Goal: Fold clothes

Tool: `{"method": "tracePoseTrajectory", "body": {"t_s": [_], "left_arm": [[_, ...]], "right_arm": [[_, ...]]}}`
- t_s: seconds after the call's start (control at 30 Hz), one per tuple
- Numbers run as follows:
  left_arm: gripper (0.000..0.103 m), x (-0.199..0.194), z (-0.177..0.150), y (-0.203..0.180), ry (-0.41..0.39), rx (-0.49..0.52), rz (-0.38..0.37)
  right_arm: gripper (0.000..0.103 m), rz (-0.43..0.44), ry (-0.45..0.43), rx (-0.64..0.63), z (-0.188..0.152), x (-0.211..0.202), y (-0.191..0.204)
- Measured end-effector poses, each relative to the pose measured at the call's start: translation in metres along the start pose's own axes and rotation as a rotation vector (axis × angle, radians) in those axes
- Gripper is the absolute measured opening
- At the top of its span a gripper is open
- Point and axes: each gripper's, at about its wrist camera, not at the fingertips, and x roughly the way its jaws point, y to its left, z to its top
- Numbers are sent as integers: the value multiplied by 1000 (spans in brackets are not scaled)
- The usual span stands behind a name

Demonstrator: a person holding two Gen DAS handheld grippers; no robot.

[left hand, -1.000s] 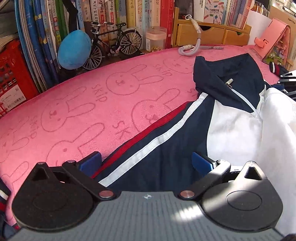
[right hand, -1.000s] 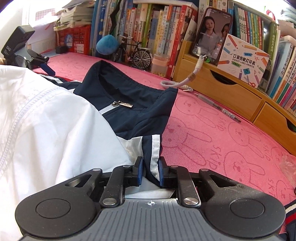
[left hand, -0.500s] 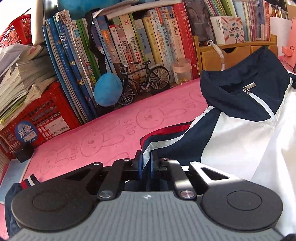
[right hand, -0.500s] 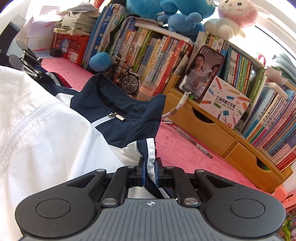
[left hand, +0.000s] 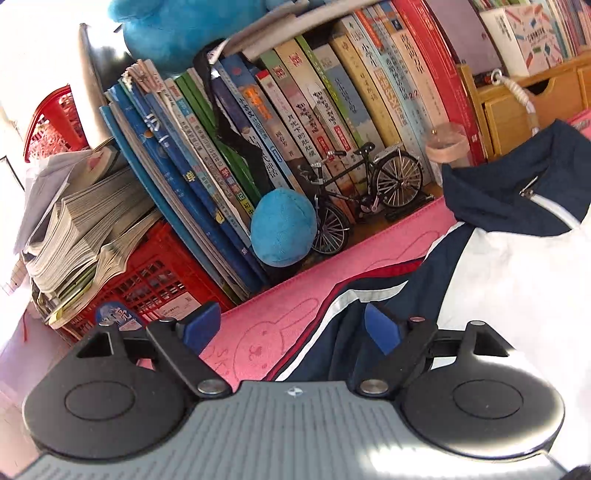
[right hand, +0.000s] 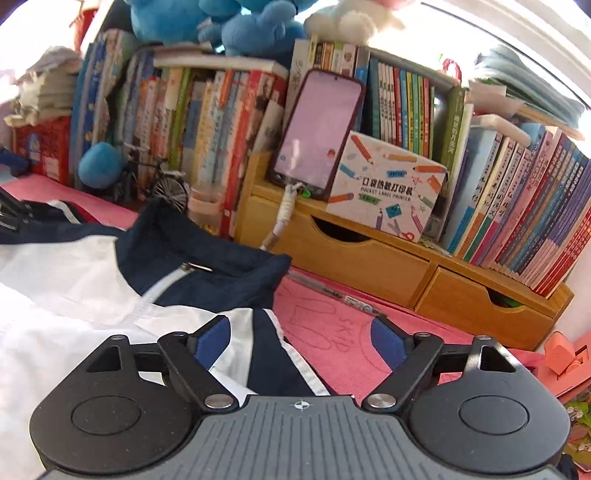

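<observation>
Both grippers opening, nothing clamped: left gripper [left hand: 291, 328] over jacket [left hand: 498, 280] sleeve, frame centre; right gripper [right hand: 301, 338] over striped edge.

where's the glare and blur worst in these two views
Left wrist view: the top left corner is blown out white, and the jacket's white panel is nearly washed out; book spines bow with fisheye distortion. Right wrist view: the window at top right is overexposed, the phone screen glares pale, and the books are motion-blurred.
</observation>
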Motion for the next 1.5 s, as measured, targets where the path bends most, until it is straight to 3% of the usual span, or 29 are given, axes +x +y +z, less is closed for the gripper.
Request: {"method": "tracePoseTrajectory", "body": {"t_s": [0.03,0.1,0.2,0.27,0.4,0.53,0.6,0.63,0.67,0.7,0.83,0.9,0.93,0.97,1.03,1.07,1.17,1.23,1.27,1.33,1.37,1.4,1.43,1.5], "left_arm": [[86,-16,-1,7,-23,-28,-34],[87,-48,-3,17,-66,-73,-101],[100,-94,-16,7,-114,-11,-198],[100,-118,-29,-3,-116,23,-248],[100,-153,-65,-8,-63,-25,-274],[103,-184,-100,-3,-1,-116,-271],[103,-197,-117,10,41,-211,-250],[103,-200,-123,17,70,-261,-260],[103,-202,-130,23,100,-311,-273],[103,-202,-135,27,129,-360,-296],[103,-196,-155,35,233,-538,-413],[102,-200,-165,35,243,-619,-443],[93,-205,-170,35,238,-660,-447],[65,-210,-175,36,231,-698,-457],[31,-225,-184,42,219,-755,-516],[28,-233,-188,44,212,-768,-538],[26,-252,-194,43,199,-711,-550],[34,-255,-195,39,213,-678,-523],[41,-251,-195,37,224,-669,-501],[80,-242,-192,32,234,-651,-471],[89,-238,-190,29,232,-641,-467],[91,-235,-187,25,220,-626,-484],[93,-233,-184,20,208,-602,-510],[96,-228,-179,9,182,-558,-550]], "right_arm": [[84,60,-14,-1,-4,-15,2],[83,138,47,1,-15,-31,10],[57,258,218,42,-42,-44,27],[54,309,302,46,-66,-59,39],[54,333,281,49,-99,-117,45],[56,306,258,239,-120,-171,15],[62,278,183,361,-131,-199,-3],[72,246,157,391,-134,-207,-9],[81,221,148,401,-137,-211,-13],[83,200,142,413,-141,-214,-17],[84,218,182,439,-153,-204,-12],[79,196,190,404,-155,-202,1],[42,177,177,392,-155,-210,8],[10,158,164,381,-156,-218,15],[10,128,142,365,-157,-234,28],[9,140,140,378,-159,-245,28],[9,187,159,426,-169,-277,26],[9,202,175,444,-177,-294,24],[12,184,170,439,-179,-299,24],[20,149,141,453,-180,-299,20],[40,143,132,472,-179,-294,18],[55,136,122,484,-178,-288,17],[78,127,117,488,-177,-281,17],[81,94,130,447,-173,-262,27]]}}
